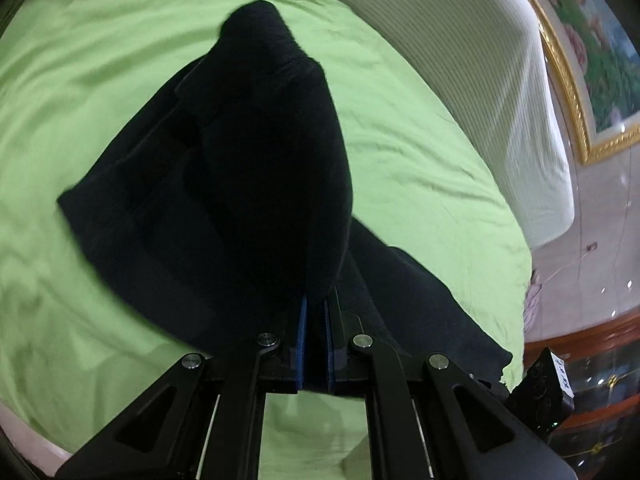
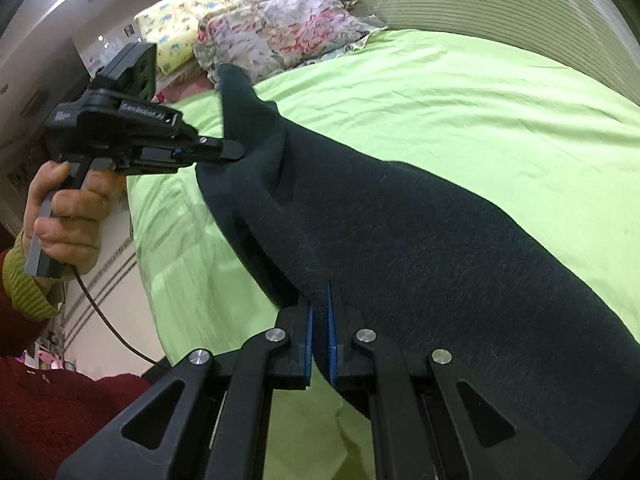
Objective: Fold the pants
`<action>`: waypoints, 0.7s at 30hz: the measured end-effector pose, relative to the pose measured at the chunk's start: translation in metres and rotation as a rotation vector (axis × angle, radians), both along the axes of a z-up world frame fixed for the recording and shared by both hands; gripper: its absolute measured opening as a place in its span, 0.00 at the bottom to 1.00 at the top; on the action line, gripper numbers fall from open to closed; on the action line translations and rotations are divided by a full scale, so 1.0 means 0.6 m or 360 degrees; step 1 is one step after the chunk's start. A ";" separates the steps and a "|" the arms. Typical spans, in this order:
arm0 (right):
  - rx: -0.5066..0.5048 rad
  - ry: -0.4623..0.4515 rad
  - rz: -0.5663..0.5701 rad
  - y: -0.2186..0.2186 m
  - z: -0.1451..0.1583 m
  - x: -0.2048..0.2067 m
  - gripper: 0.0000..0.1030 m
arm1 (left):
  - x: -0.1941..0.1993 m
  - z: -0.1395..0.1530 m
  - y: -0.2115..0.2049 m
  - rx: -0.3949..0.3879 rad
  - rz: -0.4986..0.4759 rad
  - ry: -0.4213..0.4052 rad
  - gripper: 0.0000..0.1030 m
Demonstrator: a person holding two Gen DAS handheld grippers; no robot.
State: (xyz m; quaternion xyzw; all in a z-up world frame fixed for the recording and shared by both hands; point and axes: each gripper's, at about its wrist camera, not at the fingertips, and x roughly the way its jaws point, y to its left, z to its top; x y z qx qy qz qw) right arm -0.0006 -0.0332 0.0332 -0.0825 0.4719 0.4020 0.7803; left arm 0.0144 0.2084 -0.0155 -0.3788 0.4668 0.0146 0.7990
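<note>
**Pants held off the bed by both grippers**

The pants (image 2: 400,240) are dark, fleecy and lifted above the green sheet (image 2: 480,92), hanging in a draped span between my two tools. In the left wrist view the pants (image 1: 240,200) bunch up in front of the lens, with lower folds spreading left and right onto the sheet (image 1: 60,80).

My right gripper (image 2: 319,320) is clenched on an edge of the pants; cloth fills the narrow gap between the blue pads (image 2: 309,332). My left gripper (image 1: 315,320) is likewise clamped on the pants, cloth pinched between its pads (image 1: 303,340). From the right wrist view, the left gripper (image 2: 236,154) bites the far end of the garment at the left, and my left hand (image 2: 68,216) grips its handle.

Beyond the pants, at the far end of the bed, lie a floral quilt (image 2: 280,36) and a yellow patterned pillow (image 2: 192,12). A white ribbed headboard (image 1: 460,80) stands at the right, with a gold-framed picture (image 1: 580,60) beside it.
</note>
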 end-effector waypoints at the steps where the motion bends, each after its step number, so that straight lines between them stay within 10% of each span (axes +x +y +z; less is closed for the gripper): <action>1: -0.0016 -0.0005 0.0003 0.002 -0.001 0.000 0.06 | -0.003 -0.006 0.001 -0.0023 0.0006 -0.0005 0.05; 21: -0.0123 0.0090 -0.0013 0.002 -0.003 0.011 0.20 | -0.076 -0.069 0.030 -0.0071 0.0054 0.0015 0.21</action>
